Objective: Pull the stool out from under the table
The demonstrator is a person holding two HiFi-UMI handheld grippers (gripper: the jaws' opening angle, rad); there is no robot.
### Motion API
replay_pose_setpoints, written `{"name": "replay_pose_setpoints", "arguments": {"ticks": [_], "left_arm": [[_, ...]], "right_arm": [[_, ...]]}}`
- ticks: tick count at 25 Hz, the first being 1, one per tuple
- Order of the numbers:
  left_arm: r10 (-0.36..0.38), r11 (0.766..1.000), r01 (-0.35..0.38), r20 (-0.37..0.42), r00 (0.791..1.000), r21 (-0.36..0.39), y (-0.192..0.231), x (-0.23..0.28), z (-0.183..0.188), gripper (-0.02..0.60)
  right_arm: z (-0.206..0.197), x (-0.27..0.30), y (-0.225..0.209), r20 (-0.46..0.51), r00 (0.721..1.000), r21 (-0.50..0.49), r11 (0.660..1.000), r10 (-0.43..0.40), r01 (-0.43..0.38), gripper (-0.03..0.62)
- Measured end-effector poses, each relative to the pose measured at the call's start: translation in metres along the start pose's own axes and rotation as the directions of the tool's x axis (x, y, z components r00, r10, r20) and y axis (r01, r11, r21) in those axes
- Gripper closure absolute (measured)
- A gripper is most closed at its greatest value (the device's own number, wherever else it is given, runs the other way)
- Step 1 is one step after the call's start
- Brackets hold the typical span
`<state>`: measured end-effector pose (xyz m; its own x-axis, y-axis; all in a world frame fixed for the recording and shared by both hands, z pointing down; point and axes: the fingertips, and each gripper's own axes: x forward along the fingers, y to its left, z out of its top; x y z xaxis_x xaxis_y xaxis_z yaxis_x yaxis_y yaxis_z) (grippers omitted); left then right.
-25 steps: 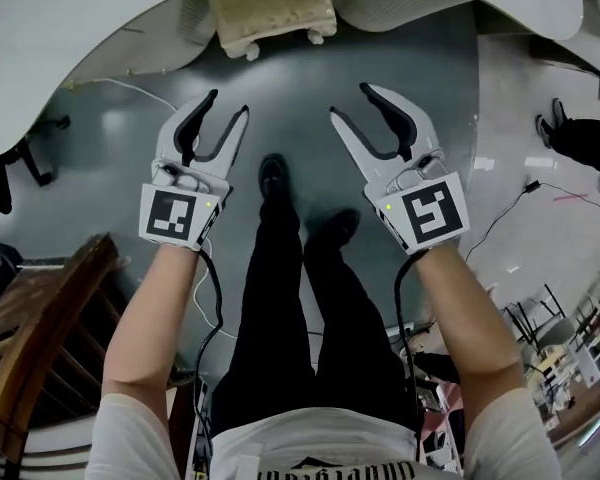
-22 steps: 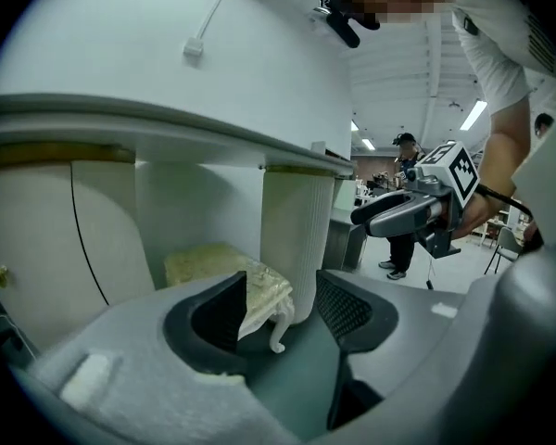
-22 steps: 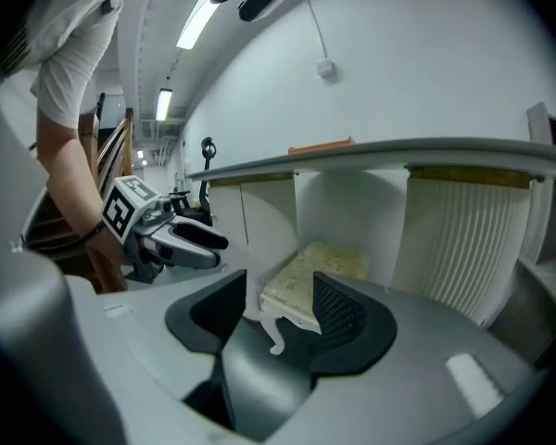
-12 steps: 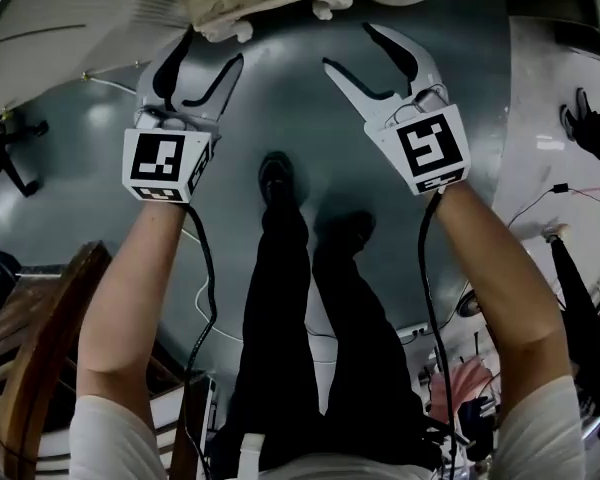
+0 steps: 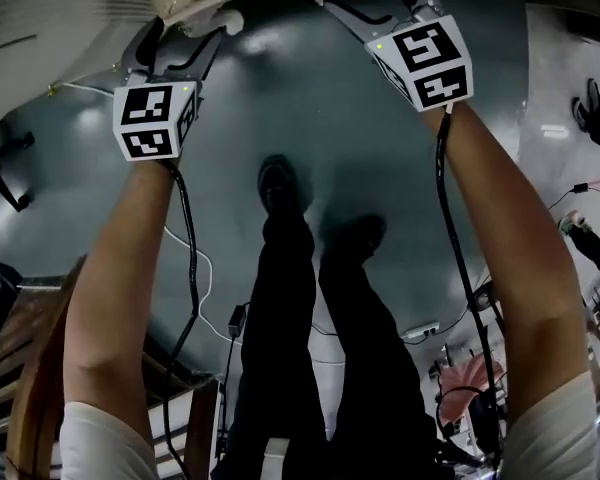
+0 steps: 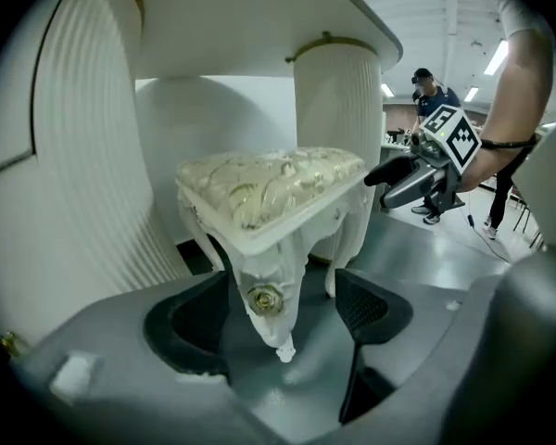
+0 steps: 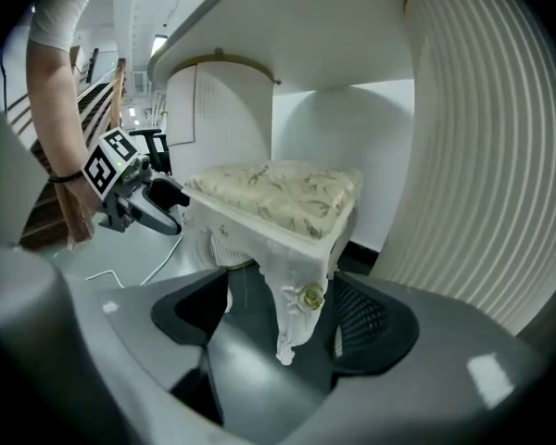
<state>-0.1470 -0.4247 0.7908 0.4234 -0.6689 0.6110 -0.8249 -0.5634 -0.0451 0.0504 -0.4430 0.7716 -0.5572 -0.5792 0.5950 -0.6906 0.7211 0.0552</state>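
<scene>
Left tool (image 6: 284, 315) and right tool (image 7: 287, 318), jaws opening and released, straddle the near legs of the cream carved stool (image 6: 269, 188) under the white ribbed bench (image 6: 250, 26); grey floor (image 5: 280, 88) nearer lies open.

Person wears a white short-sleeved top: left sleeve (image 5: 95, 438), right sleeve (image 5: 550, 428). Black long trousers (image 5: 290, 308), black shoes (image 5: 277, 183). A thin black cable (image 5: 190, 263) runs along each forearm.
</scene>
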Motion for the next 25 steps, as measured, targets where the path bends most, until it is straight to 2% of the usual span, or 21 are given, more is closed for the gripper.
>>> {"name": "replay_pose_setpoints", "arguments": {"ticks": [5, 8, 10, 13, 15, 18, 25], "left_arm": [[0.038, 0.999, -0.04, -0.058, 0.998, -0.034, 0.005, 0.026, -0.027, 0.198], [0.051, 0.998, -0.053, -0.071, 0.996, -0.031, 0.008, 0.04, -0.03, 0.204], [0.057, 0.998, -0.059, -0.081, 0.995, -0.02, 0.01, 0.047, -0.032, 0.217], [0.088, 0.996, -0.091, -0.087, 0.992, -0.023, 0.014, 0.05, -0.032, 0.275], [0.121, 0.991, -0.125, -0.082, 0.989, -0.042, 0.017, 0.048, -0.031, 0.303], [0.141, 0.987, -0.146, -0.073, 0.987, -0.067, 0.019, 0.042, -0.036, 0.311], [0.154, 0.983, -0.16, -0.071, 0.986, -0.094, 0.012, 0.027, -0.046, 0.318]], "right_arm": [[-0.016, 0.035, -0.003, -0.052, 0.999, -0.007, 1.0, -0.01, 0.01, 0.204], [-0.025, 0.049, -0.008, -0.078, 0.997, 0.001, 1.0, -0.03, 0.03, 0.207], [-0.028, 0.054, -0.01, -0.076, 0.995, 0.002, 0.998, -0.059, 0.059, 0.226], [-0.027, 0.054, -0.018, -0.066, 0.99, 0.003, 0.992, -0.125, 0.126, 0.33], [-0.026, 0.053, -0.02, -0.062, 0.986, -0.006, 0.987, -0.158, 0.158, 0.333], [-0.026, 0.053, -0.013, -0.062, 0.982, 0.014, 0.983, -0.18, 0.181, 0.339], [-0.034, 0.04, 0.004, -0.063, 0.982, 0.056, 0.981, -0.18, 0.184, 0.355]]}}
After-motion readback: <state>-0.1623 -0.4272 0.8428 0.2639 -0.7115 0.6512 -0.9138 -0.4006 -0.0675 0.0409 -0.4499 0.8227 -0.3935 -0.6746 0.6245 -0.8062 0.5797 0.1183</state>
